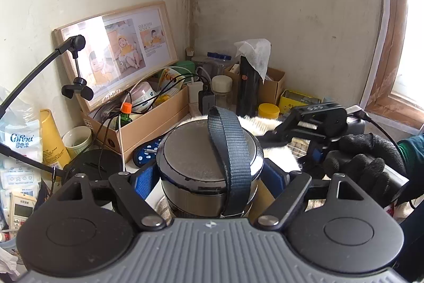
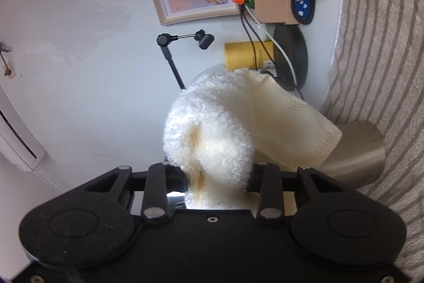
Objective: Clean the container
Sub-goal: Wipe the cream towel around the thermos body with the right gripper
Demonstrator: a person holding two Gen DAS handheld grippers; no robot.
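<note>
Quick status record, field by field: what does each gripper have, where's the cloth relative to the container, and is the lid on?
left gripper: shut on the steel container, blue pads on both sides
lid: on, dark strap looped over the top
right gripper: shut on the white cloth
cloth position: behind the container on its far right side in the left wrist view; contact cannot be confirmed
right hand: black glove, on the gripper handle
surroundings: cardboard box, picture frame

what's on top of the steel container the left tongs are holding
A dark lid closes the steel container, with a blue webbing strap looped over it. Behind it lies the white towel held by the right tongs. The contents are hidden by the lid.
</note>
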